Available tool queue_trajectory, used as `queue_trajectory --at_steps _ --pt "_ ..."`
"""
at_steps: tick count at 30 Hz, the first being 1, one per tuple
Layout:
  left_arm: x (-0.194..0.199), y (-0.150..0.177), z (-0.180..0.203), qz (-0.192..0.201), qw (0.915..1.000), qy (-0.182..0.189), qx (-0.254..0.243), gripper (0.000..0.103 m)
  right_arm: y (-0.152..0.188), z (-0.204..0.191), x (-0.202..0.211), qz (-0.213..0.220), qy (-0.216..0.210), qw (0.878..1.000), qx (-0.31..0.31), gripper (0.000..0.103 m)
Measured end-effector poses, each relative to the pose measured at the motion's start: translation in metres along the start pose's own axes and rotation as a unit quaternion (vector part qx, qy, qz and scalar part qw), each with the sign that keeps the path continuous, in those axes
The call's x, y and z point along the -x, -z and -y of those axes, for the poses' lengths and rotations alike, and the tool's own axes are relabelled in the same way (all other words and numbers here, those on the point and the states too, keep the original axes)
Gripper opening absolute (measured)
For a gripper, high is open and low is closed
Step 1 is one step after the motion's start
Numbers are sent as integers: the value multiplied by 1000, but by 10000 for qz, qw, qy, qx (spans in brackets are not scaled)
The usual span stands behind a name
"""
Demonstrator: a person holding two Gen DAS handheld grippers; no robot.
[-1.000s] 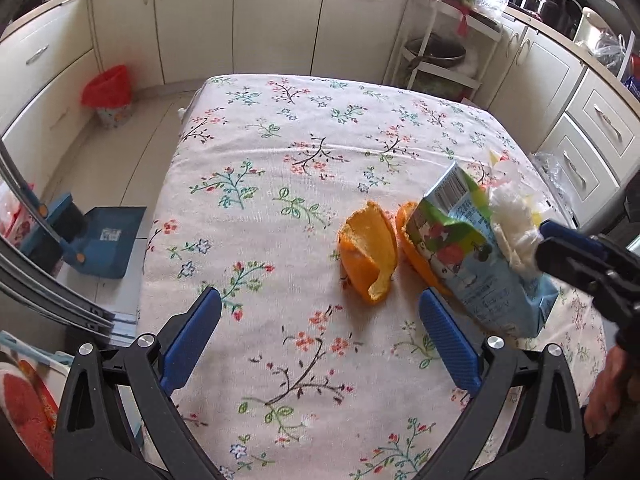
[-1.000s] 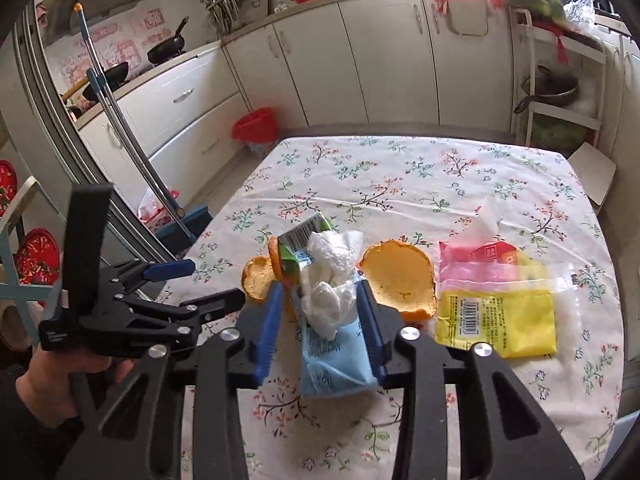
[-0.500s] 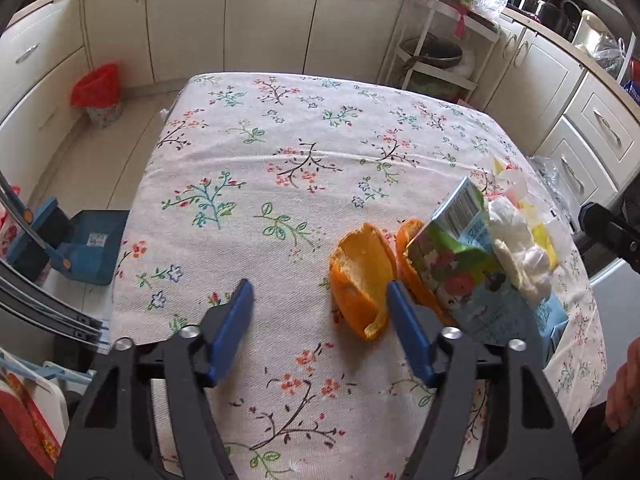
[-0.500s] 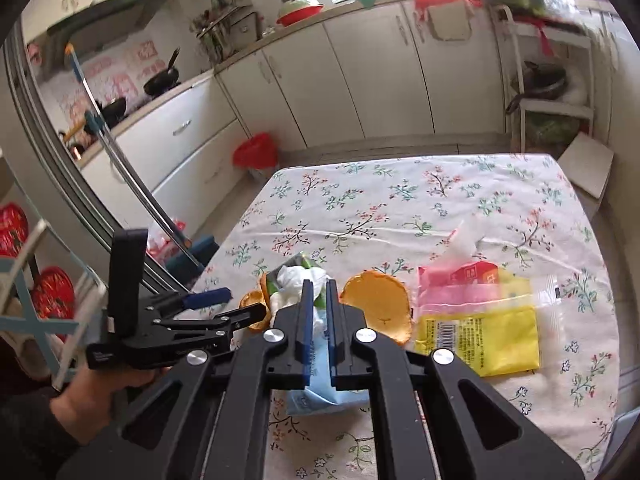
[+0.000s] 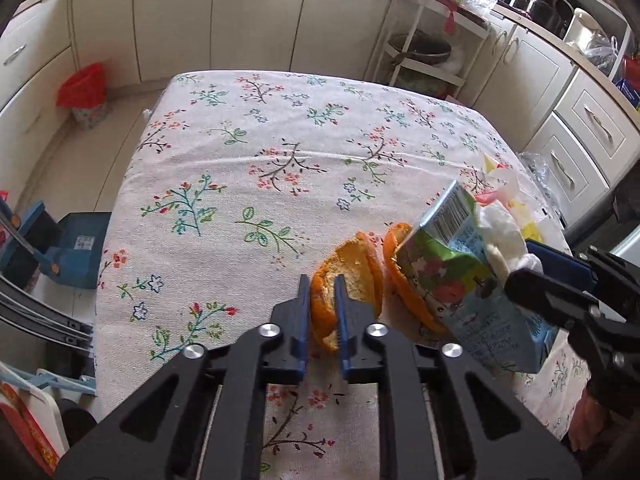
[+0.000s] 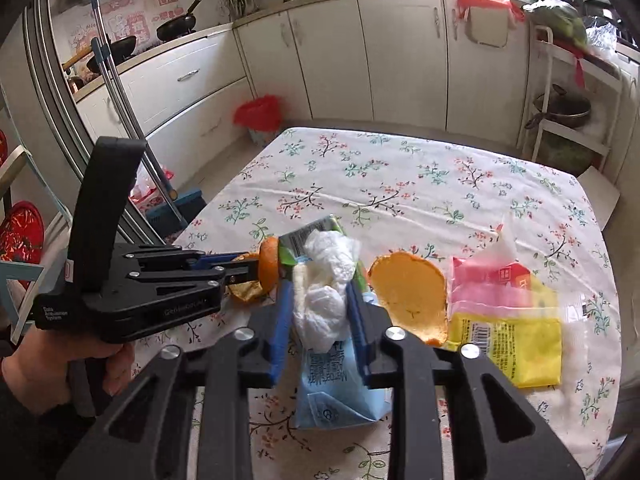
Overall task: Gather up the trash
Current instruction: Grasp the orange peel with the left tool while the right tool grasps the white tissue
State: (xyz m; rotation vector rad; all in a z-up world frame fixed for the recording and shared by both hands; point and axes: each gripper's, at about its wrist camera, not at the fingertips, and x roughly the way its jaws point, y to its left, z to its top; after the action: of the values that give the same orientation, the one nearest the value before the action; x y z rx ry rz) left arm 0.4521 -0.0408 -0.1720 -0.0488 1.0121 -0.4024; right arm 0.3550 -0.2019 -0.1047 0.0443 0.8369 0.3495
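On a floral tablecloth, the left gripper closes its blue fingers onto an orange peel. The right gripper, jaws opening, straddles a blue carton stuffed with white tissue; whether its pads press cannot be told.

Curled orange peel, tissue-stuffed carton, yellow wrapper

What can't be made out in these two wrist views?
- Carton contents: both views, tissue plugs its mouth.
- Second orange peel: left wrist view, carton covers most.
- Yellow packet print: right wrist view, too small, blurred.
- Red bin inside: both views, too far.
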Motion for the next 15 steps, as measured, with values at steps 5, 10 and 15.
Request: queue_trajectory --at_steps 5,10,15 --pt "12 0 2 100 9999 25 -36 6 -4 16 23 345 -300 9983 -347 22" --pt "25 0 1 231 9997 50 1 6 -12 55 53 792 -676 9869 -1233 22" --pt "44 0 6 444 9989 136 -4 6 -9 86 66 895 -845 9736 -1923 22"
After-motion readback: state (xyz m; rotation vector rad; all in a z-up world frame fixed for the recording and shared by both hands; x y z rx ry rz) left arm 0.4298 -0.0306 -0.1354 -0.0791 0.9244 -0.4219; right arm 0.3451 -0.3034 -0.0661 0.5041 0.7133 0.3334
